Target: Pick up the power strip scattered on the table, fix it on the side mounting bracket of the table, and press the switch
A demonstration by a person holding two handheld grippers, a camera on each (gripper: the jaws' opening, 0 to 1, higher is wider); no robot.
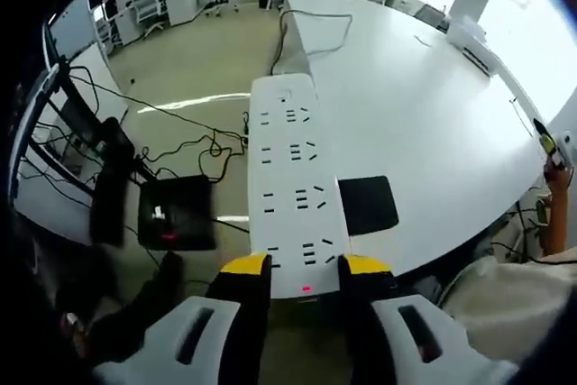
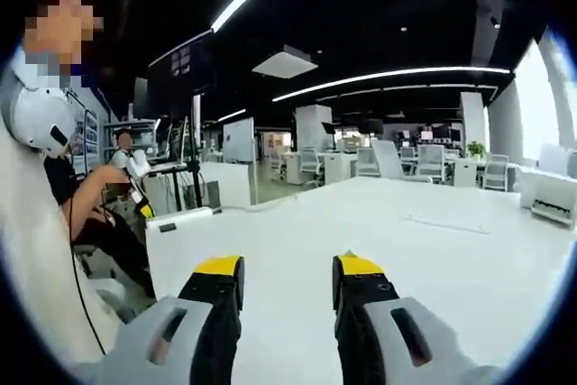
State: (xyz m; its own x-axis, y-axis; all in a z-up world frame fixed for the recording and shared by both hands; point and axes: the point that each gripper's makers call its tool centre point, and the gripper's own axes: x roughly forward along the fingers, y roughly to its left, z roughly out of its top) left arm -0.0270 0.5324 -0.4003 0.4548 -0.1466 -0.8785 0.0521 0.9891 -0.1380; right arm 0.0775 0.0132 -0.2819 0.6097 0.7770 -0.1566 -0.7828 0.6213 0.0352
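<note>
Left gripper (image 1: 305, 268) clamps the near end of the power strip (image 1: 291, 188), which hangs along the table (image 1: 433, 123) edge. Looks rigid, light, smooth plastic; best pinched across its narrow sides. Right gripper (image 2: 288, 279) released, empty above the table.
</note>
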